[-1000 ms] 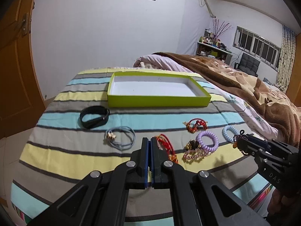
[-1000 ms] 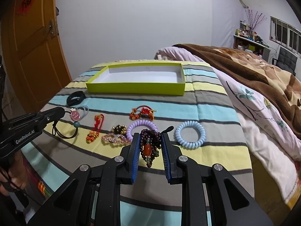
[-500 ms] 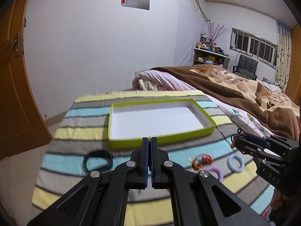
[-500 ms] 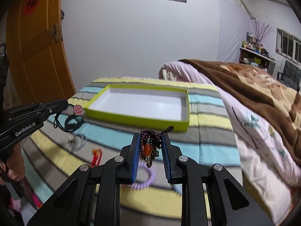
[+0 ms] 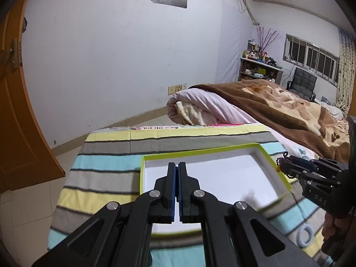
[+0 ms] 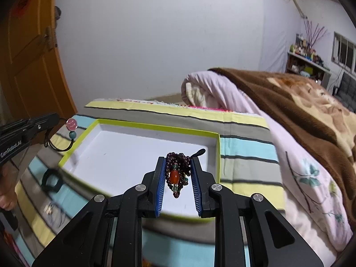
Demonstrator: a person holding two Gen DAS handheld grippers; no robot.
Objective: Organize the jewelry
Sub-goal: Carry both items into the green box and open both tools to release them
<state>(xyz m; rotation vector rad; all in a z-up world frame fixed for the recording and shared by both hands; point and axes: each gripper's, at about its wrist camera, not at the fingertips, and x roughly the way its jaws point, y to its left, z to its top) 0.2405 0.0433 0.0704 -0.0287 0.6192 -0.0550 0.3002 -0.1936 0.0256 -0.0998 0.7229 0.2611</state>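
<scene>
Two hand-held grippers hover over a shallow lime-green tray point(image 6: 219, 155) with a bare white floor, set on a striped cloth point(image 6: 244, 149) covering the table. In the right wrist view, centre frame, the right gripper point(image 6: 178, 173) has its jaws pinching a bunched dark-purple beaded bracelet point(image 6: 176, 171) with an orange bead, held above the tray's near right part. At the left edge of that view the left gripper point(image 6: 53, 120) has its jaws pressed together on a black cord hair tie point(image 6: 66, 138) with a pink charm, dangling just outside the tray's left rim. A black band point(image 6: 51, 181) lies on the cloth at lower left. A likely slip: the hair tie sits outside the rim, so letting go now would drop it onto the cloth; the bracelet's loose strands may also snag on the blue pads. Compared with a second ago, both grippers have risen from the scattered jewelry and moved forward to the tray.
</scene>
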